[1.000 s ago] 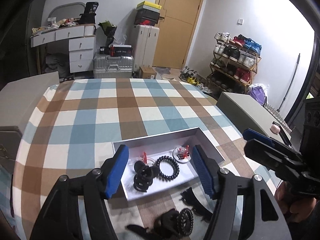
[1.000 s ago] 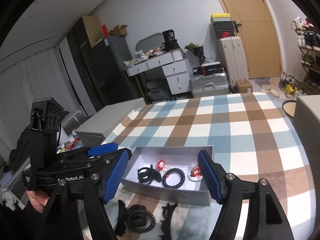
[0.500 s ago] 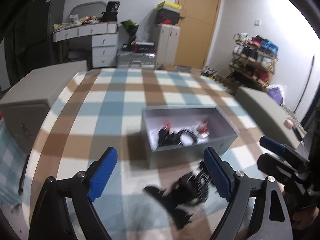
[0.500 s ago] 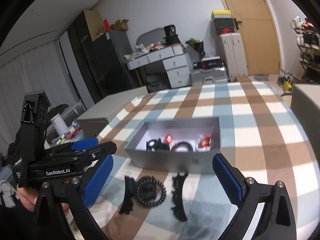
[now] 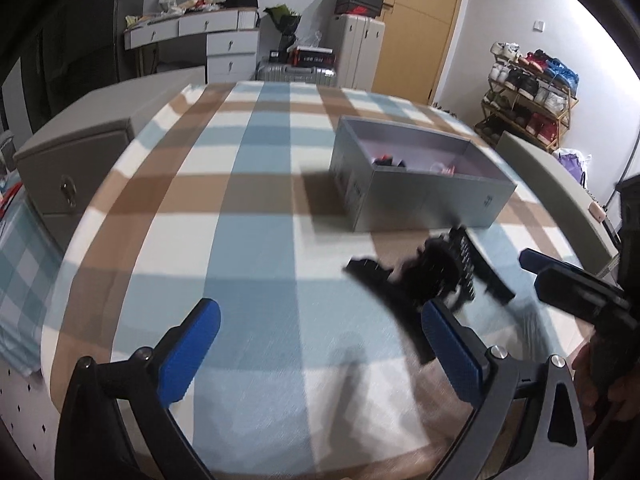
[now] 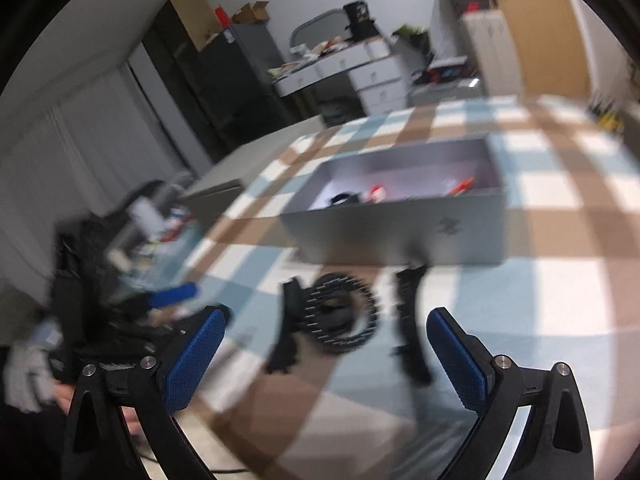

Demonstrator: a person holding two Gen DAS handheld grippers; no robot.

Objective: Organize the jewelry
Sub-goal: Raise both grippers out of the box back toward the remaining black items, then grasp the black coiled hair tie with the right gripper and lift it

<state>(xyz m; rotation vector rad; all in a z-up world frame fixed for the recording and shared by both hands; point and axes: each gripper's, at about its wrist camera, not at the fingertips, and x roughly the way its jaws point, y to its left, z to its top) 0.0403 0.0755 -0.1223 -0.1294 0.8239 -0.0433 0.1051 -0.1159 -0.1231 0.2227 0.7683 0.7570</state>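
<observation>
Hovering both my grippers — left gripper [image 5: 320, 344], right gripper [image 6: 326, 344] — spread wide, empty, near black hair accessories [image 6: 340, 314] beside the gray box [image 6: 400, 232].

Checked cloth [image 5: 256, 240] covers the table — blue, brown, white squares. Grey box [image 5: 420, 196] sits toward 1 o'clock. Black hair pieces [image 5: 436, 268] lie loose just beside it, at its 6 o'clock — blurred.
</observation>
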